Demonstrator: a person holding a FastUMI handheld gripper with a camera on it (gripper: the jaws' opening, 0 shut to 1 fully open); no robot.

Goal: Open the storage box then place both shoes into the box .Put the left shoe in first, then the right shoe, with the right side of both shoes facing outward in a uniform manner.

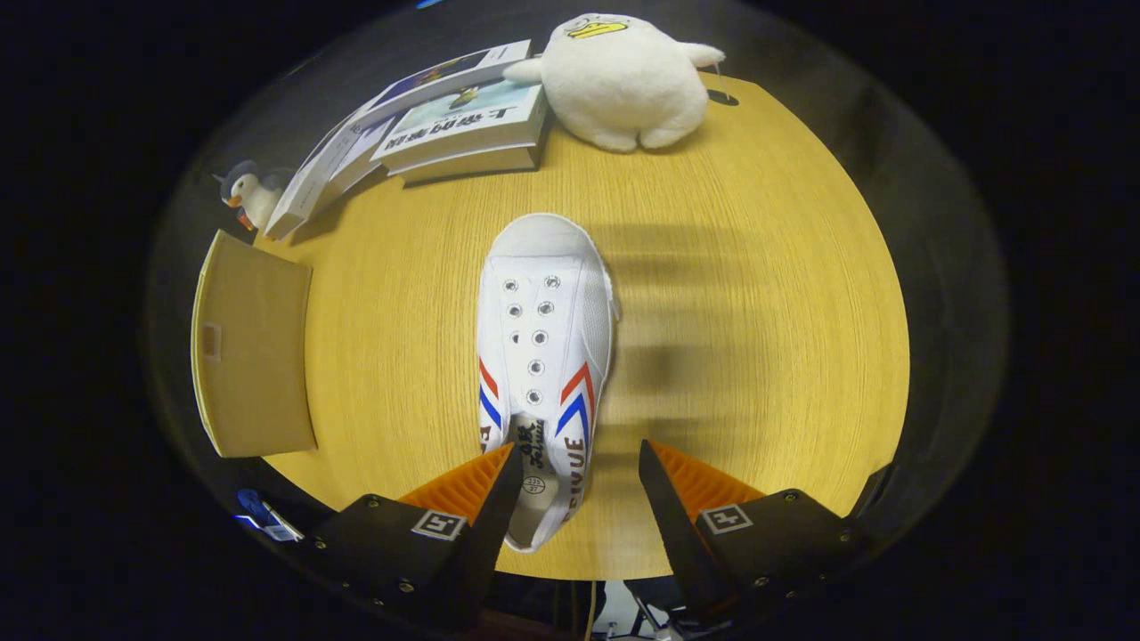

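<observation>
The gripper [574, 463] hangs over the round, yellow wooden desk [757, 294] with its 2 fingers [499, 507] apart and holding nothing. The heel end of the white canvas shoe with red and blue stripes [545, 347] lies right by the left finger, which covers a bit of the shoe's opening. The right finger is off to the side, over bare desk. So the shoe is not in the middle of the gap; it sits toward the left. Its long side runs straight ahead, heel near the fingers and round toe pointing away. I think the fingers need to slide a little left so the shoe ends up between them.

The shoe looks soft, with a smooth rubber toe and 2 rows of small metal holes, with no laces. The desk has fine wood lines.

Off to the left lies a flat tan cardboard piece [254, 347], maybe the storage box or its lid; I cannot tell. Farther on are 2 stacked books [463, 125], a small penguin toy [254, 196], and a fat, fluffy white plush duck [623, 80].
</observation>
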